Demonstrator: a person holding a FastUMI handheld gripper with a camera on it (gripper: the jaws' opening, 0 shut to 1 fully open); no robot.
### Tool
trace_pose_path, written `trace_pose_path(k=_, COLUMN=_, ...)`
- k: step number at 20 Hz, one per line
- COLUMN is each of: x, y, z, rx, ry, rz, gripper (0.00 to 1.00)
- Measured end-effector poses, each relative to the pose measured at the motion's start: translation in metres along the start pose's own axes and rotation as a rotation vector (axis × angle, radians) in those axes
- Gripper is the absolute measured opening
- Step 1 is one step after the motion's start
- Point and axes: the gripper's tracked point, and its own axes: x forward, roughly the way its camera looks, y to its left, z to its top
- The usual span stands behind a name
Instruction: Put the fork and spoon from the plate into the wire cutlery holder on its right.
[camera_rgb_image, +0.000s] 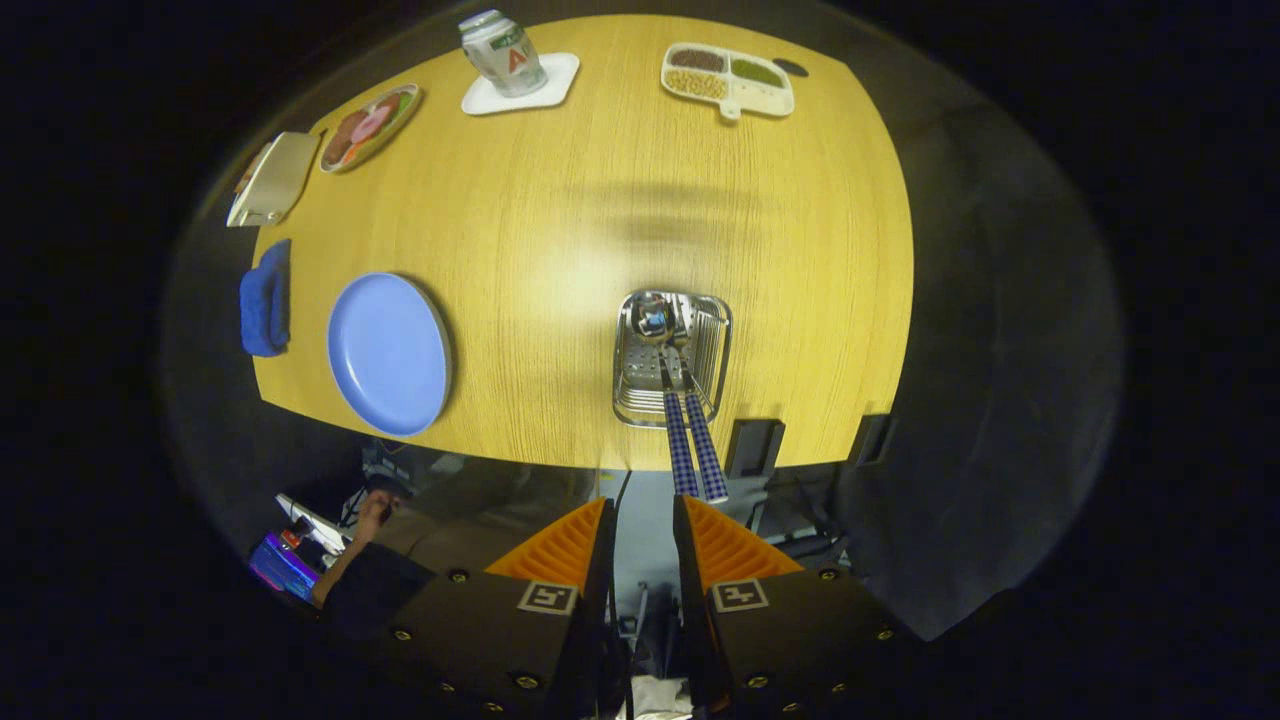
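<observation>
I look down on a wooden table (600, 200). The wire cutlery holder (716, 350) stands near its front edge, to the right of the blue plate (388, 352), which has nothing on it. Inside the holder sit a spoon (652, 318) and a fork (706, 455). Their checkered handles lean side by side out over the table edge toward me. My gripper (643, 515) hangs above and just short of those handle ends. It is open with a narrow gap and nothing is between the fingers.
At the far side are a can (503, 52) on a white coaster, a divided tray (727, 80) of beans and a plate of food (368, 127). A blue cloth (265, 298) lies left of the plate. A person's hand (372, 515) is below the table edge.
</observation>
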Motion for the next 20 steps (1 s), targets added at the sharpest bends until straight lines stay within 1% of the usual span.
trace_pose_path(k=2, x=-0.015, y=0.023, z=0.006, rx=-0.029, ry=-0.186, rz=0.005, gripper=0.34)
trace_pose_path(k=4, x=-0.024, y=0.053, z=0.003, rx=-0.040, ry=-0.333, rz=0.032, gripper=0.34)
trace_pose_path(k=5, x=-0.027, y=0.066, z=0.005, rx=-0.051, ry=-0.418, rz=0.032, gripper=0.34)
trace_pose_path(k=7, x=-0.040, y=0.091, z=0.018, rx=-0.081, ry=-0.612, rz=0.007, gripper=0.34)
trace_pose_path(k=9, x=-0.060, y=0.111, z=0.027, rx=-0.078, ry=-0.809, rz=-0.019, gripper=0.34)
trace_pose_path(k=12, x=-0.079, y=0.132, z=0.029, rx=-0.035, ry=-0.995, rz=0.001, gripper=0.34)
trace_pose_path(k=16, x=-0.112, y=0.140, z=0.032, rx=-0.027, ry=-1.206, rz=-0.032, gripper=0.34)
trace_pose_path(k=19, x=-0.148, y=0.147, z=0.029, rx=0.039, ry=-1.403, rz=-0.036, gripper=0.35)
trace_pose_path(k=20, x=-0.151, y=0.145, z=0.032, rx=0.014, ry=-1.444, rz=-0.063, gripper=0.41)
